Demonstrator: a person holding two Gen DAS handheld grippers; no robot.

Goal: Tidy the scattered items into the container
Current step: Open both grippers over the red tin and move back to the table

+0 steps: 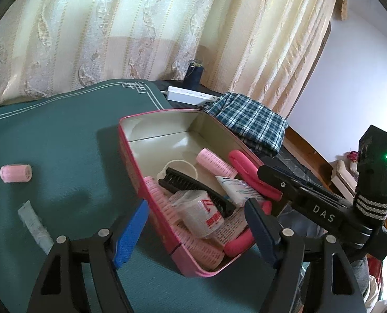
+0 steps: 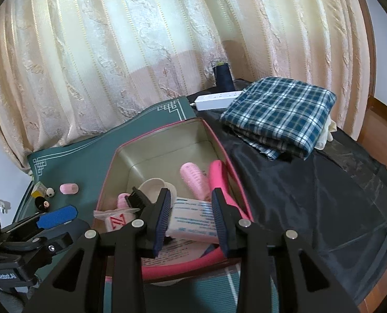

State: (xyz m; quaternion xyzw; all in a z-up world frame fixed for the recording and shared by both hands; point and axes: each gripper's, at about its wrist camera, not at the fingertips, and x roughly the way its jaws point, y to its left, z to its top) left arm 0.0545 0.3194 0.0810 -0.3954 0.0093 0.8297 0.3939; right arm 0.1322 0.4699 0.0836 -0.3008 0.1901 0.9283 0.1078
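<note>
The pink tin (image 1: 154, 127) (image 2: 167, 146) sits on the green mat and holds pink rollers (image 1: 214, 161), a black comb (image 1: 193, 187), a white roll with red print (image 1: 206, 214), a white packet (image 2: 191, 216) and a pink clip (image 2: 217, 174). My left gripper (image 1: 196, 232) is open wide over the tin's near corner, above the white roll, gripping nothing. My right gripper (image 2: 192, 216) hovers over the packet with a narrow gap and nothing pinched. Out on the mat lie a pink roller (image 1: 16, 173) (image 2: 69, 188), a white tube (image 1: 35, 227) and several small bits (image 2: 43, 197).
A folded plaid cloth (image 2: 279, 114) lies on a black sheet (image 2: 311, 195) right of the tin. A white power strip (image 2: 217, 100) and a dark thread spool (image 2: 223, 78) stand behind it. Curtains close off the back.
</note>
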